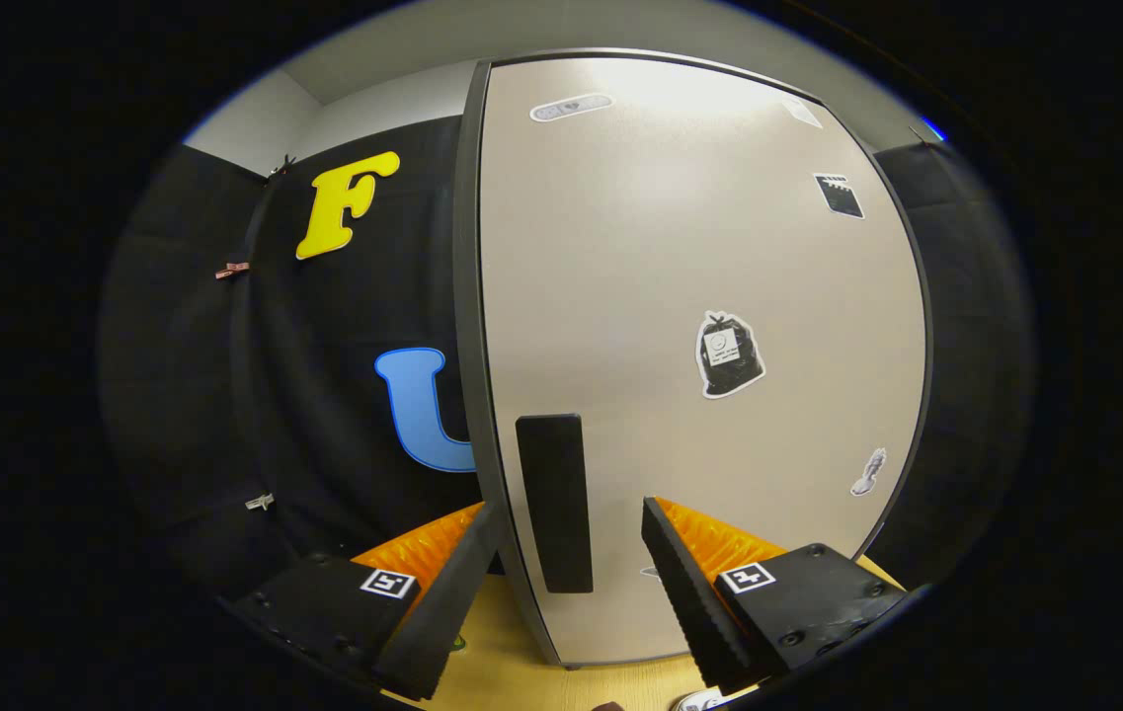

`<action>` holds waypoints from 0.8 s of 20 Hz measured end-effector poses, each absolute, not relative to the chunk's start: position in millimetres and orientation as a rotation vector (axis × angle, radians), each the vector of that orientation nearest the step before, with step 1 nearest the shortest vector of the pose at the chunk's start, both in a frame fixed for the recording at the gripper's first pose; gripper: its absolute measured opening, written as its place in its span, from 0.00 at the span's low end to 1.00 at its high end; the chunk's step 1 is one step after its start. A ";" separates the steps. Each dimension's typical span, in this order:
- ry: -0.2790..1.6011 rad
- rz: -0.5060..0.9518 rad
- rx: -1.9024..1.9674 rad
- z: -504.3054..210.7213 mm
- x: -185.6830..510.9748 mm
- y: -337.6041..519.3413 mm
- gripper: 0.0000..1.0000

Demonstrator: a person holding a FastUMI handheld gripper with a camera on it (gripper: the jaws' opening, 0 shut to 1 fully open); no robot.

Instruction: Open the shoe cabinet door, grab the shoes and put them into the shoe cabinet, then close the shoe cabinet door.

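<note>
Two gripper fingers (561, 592) nearest the camera, spread wide apart and grasping nothing, hovering low over a pale wooden tabletop (512, 671). Between them and just beyond, a tall black rectangular handle (553, 502), mounted upright near the left edge of a shut beige shoe cabinet door (680, 296) with a dark frame. Fingers straddling the handle without touching it, probably lined up so as to close on it and pull the door open. Door face dotted with small stickers, among them a black bag-shaped sticker (729, 354). Cabinet standing on the tabletop, near its far edge; contents hidden behind the shut door, so cannot tell whether anything lies inside. At the tabletop's near edge, under the right finger, a sliver of something white, perhaps a shoe, too little to tell.
</note>
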State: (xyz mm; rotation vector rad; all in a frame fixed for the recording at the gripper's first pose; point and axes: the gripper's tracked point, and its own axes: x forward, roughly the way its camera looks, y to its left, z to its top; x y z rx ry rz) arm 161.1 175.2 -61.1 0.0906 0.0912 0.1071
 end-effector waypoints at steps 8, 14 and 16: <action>0.055 0.077 0.050 -67.6 183.6 181.4 0.50; 0.041 0.069 0.037 -66.0 184.7 180.4 0.24; 0.061 0.086 0.062 -68.2 182.1 181.0 0.19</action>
